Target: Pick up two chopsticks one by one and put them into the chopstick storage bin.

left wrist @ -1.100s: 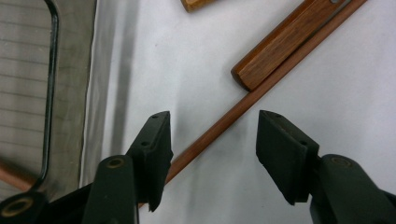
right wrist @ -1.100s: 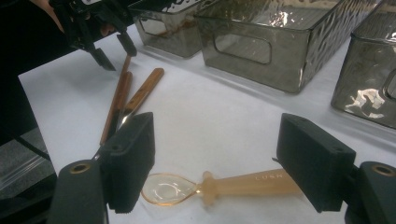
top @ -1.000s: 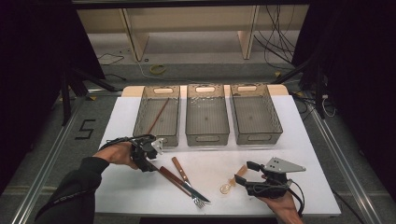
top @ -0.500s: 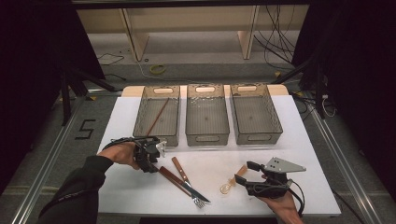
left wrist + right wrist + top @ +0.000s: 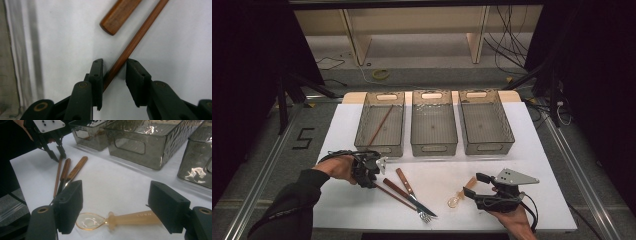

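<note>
Left gripper view: left tongs straddle a thin wooden stick lying flat on the white desk, jaws have just been closing, one jaw at the stick, the other with a sliver of gap, so not clamped yet. Stick sits just beside the fork handle. High view: stick runs diagonally from the left tongs toward the person's right and the near edge, far end by the fork tines. Risk: grip lands near the stick's very end, so it could pivot or slip out on lifting, or nudge the fork. Right tongs wide apart over an amber spoon, not gripping.
</note>
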`<state>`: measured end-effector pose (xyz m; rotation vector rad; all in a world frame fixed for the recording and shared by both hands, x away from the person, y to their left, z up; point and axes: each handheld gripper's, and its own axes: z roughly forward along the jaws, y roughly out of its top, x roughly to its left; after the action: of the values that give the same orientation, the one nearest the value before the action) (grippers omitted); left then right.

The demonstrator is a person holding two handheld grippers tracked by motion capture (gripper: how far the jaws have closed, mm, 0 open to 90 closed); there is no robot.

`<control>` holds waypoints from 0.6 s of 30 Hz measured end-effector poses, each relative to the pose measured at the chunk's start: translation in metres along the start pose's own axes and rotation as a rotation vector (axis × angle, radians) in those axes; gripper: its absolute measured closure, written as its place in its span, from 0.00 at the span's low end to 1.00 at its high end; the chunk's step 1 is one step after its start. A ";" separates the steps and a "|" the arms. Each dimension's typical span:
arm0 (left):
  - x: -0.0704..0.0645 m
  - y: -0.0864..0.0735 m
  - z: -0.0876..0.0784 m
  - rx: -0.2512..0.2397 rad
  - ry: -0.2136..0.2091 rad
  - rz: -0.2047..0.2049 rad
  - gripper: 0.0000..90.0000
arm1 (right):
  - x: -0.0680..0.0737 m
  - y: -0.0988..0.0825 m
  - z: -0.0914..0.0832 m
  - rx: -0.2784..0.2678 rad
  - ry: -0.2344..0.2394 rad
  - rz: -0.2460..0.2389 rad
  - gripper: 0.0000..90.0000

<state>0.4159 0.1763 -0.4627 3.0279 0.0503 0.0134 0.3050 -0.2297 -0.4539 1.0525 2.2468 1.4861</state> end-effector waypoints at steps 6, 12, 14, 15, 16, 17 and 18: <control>-0.007 -0.003 0.000 0.013 -0.005 0.033 0.79 | -0.001 0.000 0.001 0.002 0.002 0.004 0.32; -0.013 -0.007 0.000 0.009 -0.022 0.049 0.86 | -0.001 0.000 0.001 0.003 0.003 0.004 0.32; -0.015 -0.007 0.000 0.005 -0.022 0.059 0.87 | -0.001 0.000 0.001 0.003 0.003 0.004 0.32; -0.015 -0.006 0.000 0.011 -0.026 0.063 0.87 | -0.001 0.000 0.001 0.004 0.003 0.003 0.32; -0.015 -0.006 0.000 0.016 -0.026 0.070 0.88 | -0.001 0.000 0.001 0.005 0.001 0.002 0.32; -0.015 -0.006 0.000 0.020 -0.028 0.077 0.88 | -0.001 0.000 0.001 0.005 0.001 0.004 0.32; -0.016 -0.005 0.000 0.018 -0.033 0.077 0.88 | -0.001 0.000 0.001 0.004 0.000 0.003 0.32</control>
<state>0.4000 0.1811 -0.4633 3.0458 -0.0691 -0.0304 0.3065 -0.2298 -0.4550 1.0573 2.2493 1.4834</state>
